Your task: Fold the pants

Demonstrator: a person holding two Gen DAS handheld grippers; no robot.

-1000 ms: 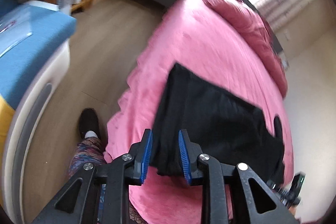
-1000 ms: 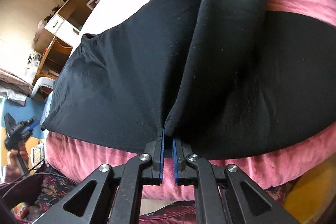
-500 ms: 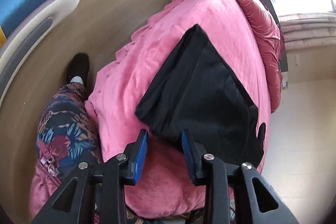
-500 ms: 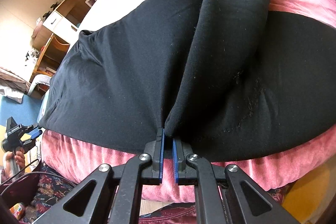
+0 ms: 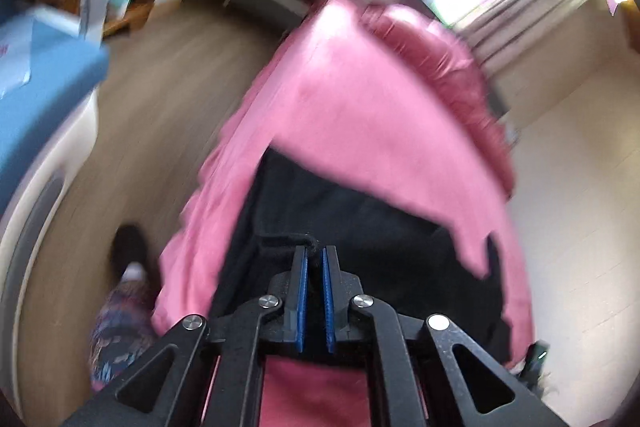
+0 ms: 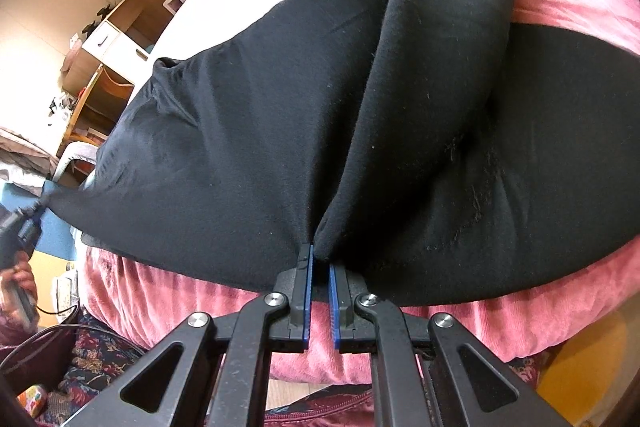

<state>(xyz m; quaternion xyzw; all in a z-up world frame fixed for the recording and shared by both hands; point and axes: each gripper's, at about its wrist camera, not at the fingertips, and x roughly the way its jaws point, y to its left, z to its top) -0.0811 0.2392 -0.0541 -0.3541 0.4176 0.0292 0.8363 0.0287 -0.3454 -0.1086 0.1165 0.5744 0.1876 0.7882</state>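
Note:
Black pants (image 6: pixel 240 147) lie spread across a pink bed (image 6: pixel 560 315), with one leg (image 6: pixel 448 47) folded up over the rest. My right gripper (image 6: pixel 319 257) is shut on the pants' near edge, where that fold starts. In the blurred left wrist view, my left gripper (image 5: pixel 315 249) is shut on a rolled edge of the pants (image 5: pixel 360 219). The right wrist view shows the left gripper (image 6: pixel 22 231) at the far left, pulling a corner of the cloth taut off the bed's side.
Wooden floor (image 5: pixel 160 107) runs left of the bed (image 5: pixel 360 87), with a blue-topped white unit (image 5: pixel 40 87) beyond it. A person's dark shoe (image 5: pixel 128 247) and patterned trouser leg (image 5: pixel 116 327) stand by the bed. Wooden shelves (image 6: pixel 108 67) stand farther off.
My left gripper went from open near the pants' edge to shut on it, and its view swung. The corner now stretches out to the left. The right gripper has kept its hold.

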